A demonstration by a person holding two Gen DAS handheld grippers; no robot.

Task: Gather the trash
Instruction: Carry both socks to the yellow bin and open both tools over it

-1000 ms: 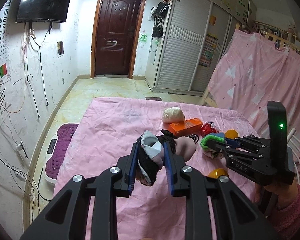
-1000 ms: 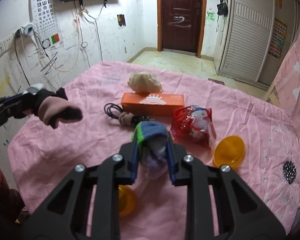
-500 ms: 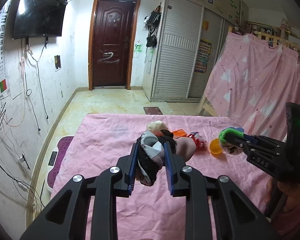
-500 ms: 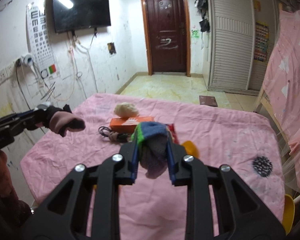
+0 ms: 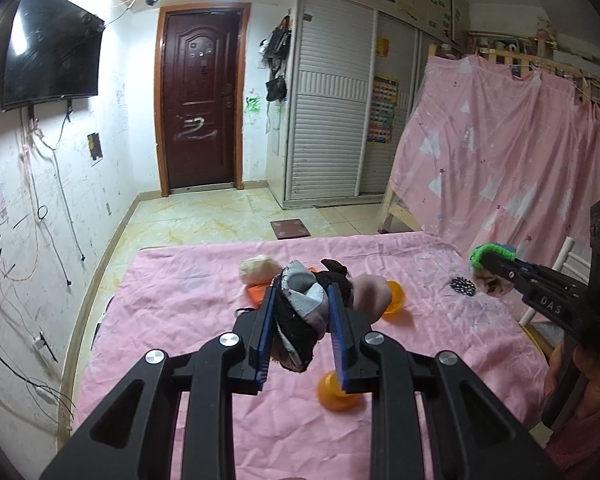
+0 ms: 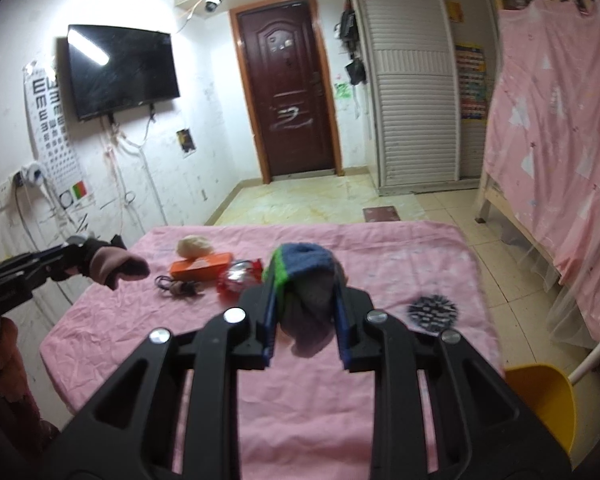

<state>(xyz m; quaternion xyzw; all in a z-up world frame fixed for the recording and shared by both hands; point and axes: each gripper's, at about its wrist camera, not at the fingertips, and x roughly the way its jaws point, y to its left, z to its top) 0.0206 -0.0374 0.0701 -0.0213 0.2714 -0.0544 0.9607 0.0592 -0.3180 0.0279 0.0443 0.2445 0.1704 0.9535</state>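
- Hanging on the far left wall: a dark television (image 6: pixel 122 74) above a tangle of loose cables, with an eye chart (image 6: pixel 54 120) beside it.
- Reaching in from the left edge of the right wrist view: the left gripper (image 6: pixel 74 258), pinching a black, grey and pink sock (image 6: pixel 114 268) that sticks out past the fingertips, held above the table's left side.
- Seen from its own camera: the same left gripper (image 5: pixel 302 330) with blue pads (image 5: pixel 266 332) pressed against either side of that bunched sock (image 5: pixel 304 312).
- Spread over the table: a wrinkled pink cloth (image 6: pixel 340 392).
- Lying on the cloth toward the far left: a pale crumpled wad (image 6: pixel 194 246), touching an orange box (image 6: pixel 202 266), with a dark cord (image 6: pixel 176 286) just in front of the box.
- Next to the box on its right: a shiny red wrapper (image 6: pixel 240 276), partly hidden behind the right gripper.
- Filling the centre of the right wrist view: the right gripper (image 6: pixel 304 320), clamped on a green, blue and grey sock (image 6: pixel 306 280), raised above the cloth.
- Resting on the cloth in the left wrist view: two orange plastic pieces (image 5: pixel 336 392), one near, one farther off.
- Printed or lying on the cloth to the right, cannot tell which: a spiky black spot (image 6: pixel 432 310).
- Standing at the far right: a pink curtain (image 6: pixel 556 152) draped over a wooden frame.
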